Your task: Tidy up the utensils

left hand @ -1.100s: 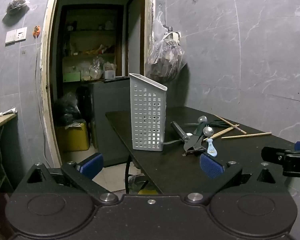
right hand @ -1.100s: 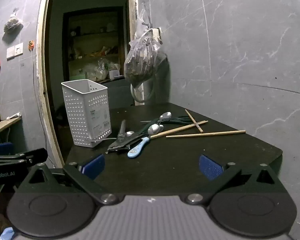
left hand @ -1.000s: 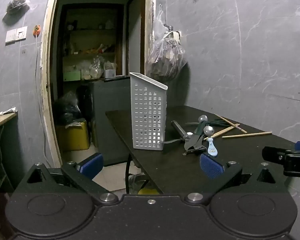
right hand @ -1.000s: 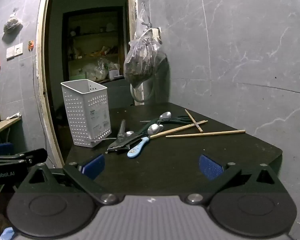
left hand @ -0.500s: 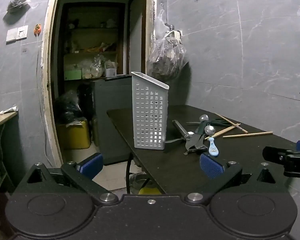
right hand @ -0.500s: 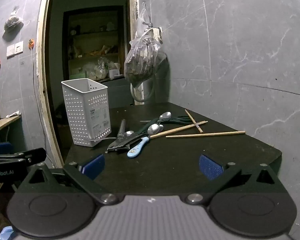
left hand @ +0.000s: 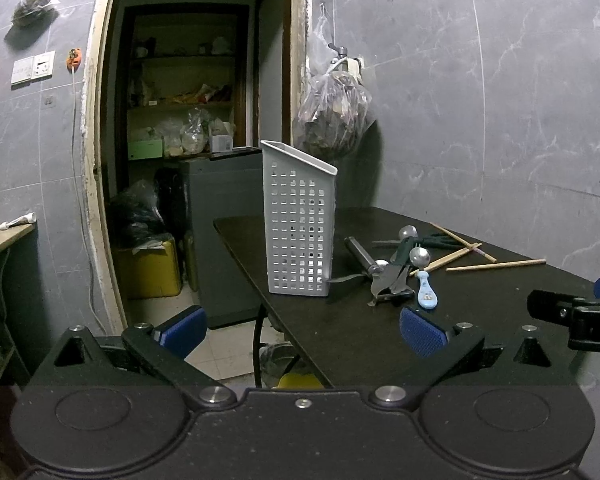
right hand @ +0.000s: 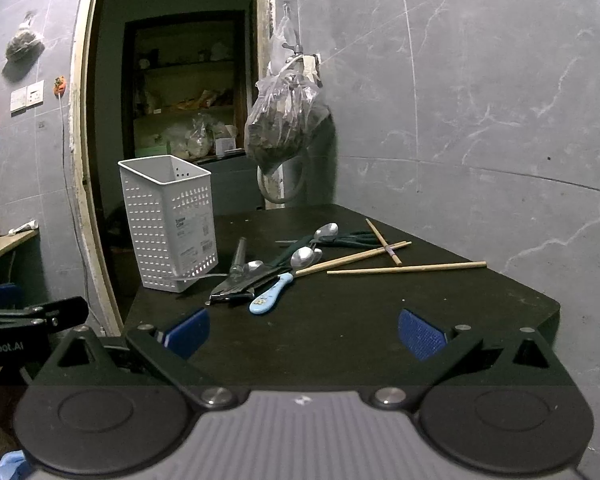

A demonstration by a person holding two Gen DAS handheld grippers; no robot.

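jaws of the left gripper (left hand: pixel 302 330) and right gripper (right hand: pixel 302 330) are spread and empty, short of the utensils (right hand: pixel 268 270) tangled beside the basket (right hand: pixel 170 220) on the tabletop (right hand: pixel 340 320), where neighbours risk being dragged.

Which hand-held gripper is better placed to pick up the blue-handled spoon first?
Probably the right hand-held gripper: it is open and faces the blue-handled spoon nearly head-on. The left hand-held gripper points past the table edge.
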